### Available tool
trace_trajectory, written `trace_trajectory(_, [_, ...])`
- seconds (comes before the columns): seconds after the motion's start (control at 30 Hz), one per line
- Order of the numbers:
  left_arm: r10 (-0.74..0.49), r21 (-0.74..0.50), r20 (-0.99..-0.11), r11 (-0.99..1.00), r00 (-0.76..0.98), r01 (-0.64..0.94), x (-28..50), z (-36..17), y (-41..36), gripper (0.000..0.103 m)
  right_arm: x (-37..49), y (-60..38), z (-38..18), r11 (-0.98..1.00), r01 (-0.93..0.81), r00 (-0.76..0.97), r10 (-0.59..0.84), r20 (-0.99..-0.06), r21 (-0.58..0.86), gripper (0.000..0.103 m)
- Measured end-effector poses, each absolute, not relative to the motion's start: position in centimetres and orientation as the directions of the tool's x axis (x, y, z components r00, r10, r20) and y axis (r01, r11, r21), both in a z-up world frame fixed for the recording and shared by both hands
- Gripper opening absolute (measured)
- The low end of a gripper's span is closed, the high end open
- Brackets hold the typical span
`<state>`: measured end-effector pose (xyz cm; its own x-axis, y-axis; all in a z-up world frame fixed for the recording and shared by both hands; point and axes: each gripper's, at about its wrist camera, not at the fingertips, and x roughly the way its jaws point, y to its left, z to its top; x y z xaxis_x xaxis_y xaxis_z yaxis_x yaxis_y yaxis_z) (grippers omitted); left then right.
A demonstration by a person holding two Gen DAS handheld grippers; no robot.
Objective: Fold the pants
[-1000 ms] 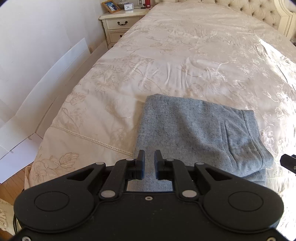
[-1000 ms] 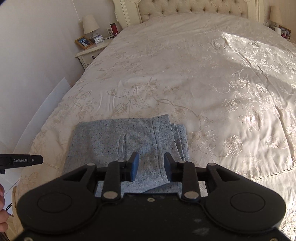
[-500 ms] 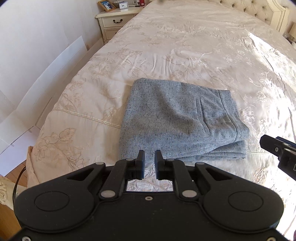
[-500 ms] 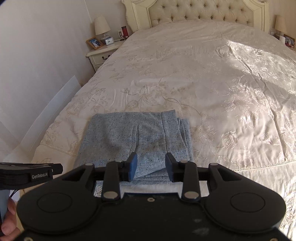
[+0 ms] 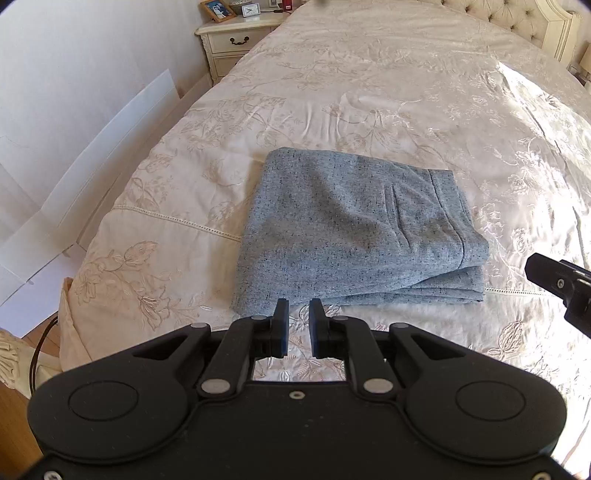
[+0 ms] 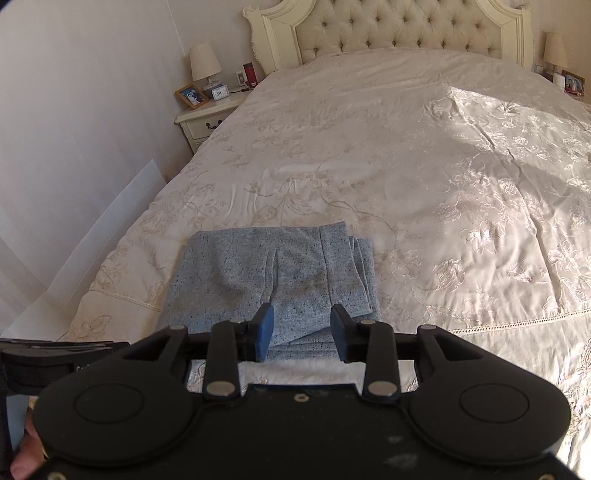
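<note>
Both tongs backed off, released; folded pants (image 5: 354, 229) lie crosswise on bed (image 5: 406, 92).

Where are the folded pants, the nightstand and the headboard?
folded pants (image 5: 354, 229), left wrist view, top layer.
nightstand (image 5: 236, 38), left wrist view, drawer front.
headboard (image 6: 399, 31), right wrist view, tufted padding.

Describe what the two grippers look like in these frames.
Both are matte black plastic. Each body is wide, with two round raised discs, silver rivets at the linkage pivots and small screws. The left gripper has black fingers; the right gripper has a blue pad on its left finger. In the right wrist view, part of a white printed label shows on the left gripper's side, too cropped to read.
</note>
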<state>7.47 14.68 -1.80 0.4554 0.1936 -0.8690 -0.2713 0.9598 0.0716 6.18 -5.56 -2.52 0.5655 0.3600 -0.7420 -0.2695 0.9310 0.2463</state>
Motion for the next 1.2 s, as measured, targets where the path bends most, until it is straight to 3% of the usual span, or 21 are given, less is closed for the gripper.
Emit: trace_trajectory(1.2, [0.206,0.093,-0.880,0.958,0.428,-0.272,7.6,-2.0,13.5,0.020,6.3,-5.6,-2.9,0.928,-0.257,0.540,0.370,-0.756,0.271,0.037])
